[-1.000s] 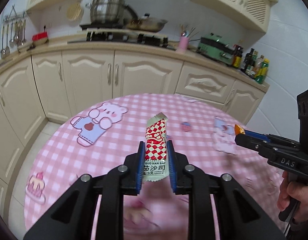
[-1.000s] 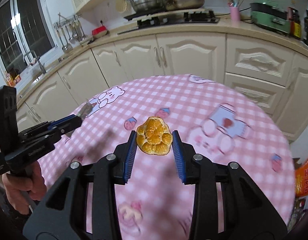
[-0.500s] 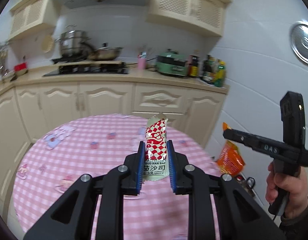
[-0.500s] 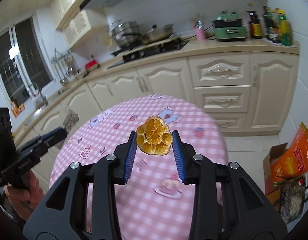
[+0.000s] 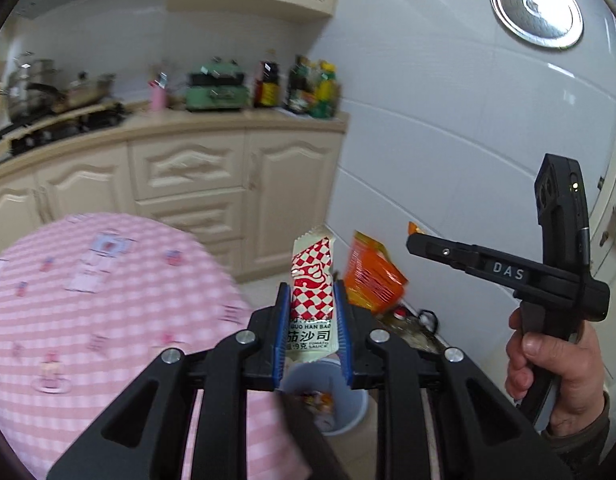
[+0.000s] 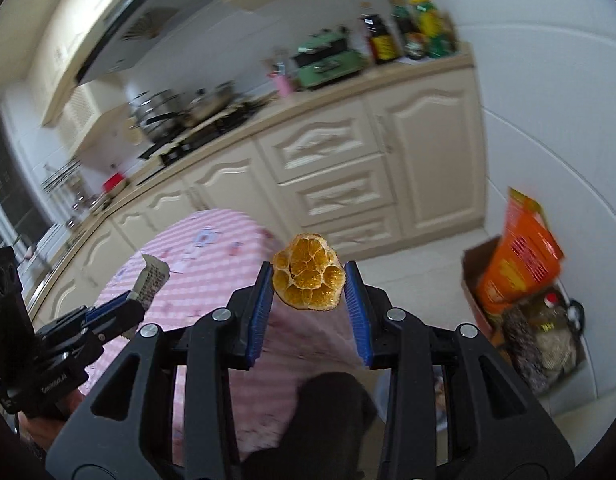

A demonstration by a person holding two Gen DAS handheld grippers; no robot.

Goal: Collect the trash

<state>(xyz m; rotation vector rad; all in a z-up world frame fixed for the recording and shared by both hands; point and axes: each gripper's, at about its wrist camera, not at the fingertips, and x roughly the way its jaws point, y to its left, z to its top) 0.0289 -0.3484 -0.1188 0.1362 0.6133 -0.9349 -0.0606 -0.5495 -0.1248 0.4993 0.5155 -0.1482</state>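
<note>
- While both tools are carried clear of the pink checked table (image 5: 88, 300), the left wrist view shows the left gripper (image 5: 311, 320) clamped on a red-and-white sauce packet (image 5: 311, 300), which stands upright between its blue pads.
- Directly below and just beyond those fingertips sits a pale blue bin (image 5: 339, 396) with scraps already inside; an orange bag (image 5: 371, 276) lies further ahead to the right, and the right gripper (image 5: 417, 240) is held out at the right.
- From the right wrist view, the right gripper (image 6: 309, 284) is closed on an orange peel (image 6: 308, 276), with the table below and to its left; the bin is hardly visible here.
- Judged from this, the step in hand is carrying trash to the bin; next, each load needs centring over the rim before the jaws open.
</note>
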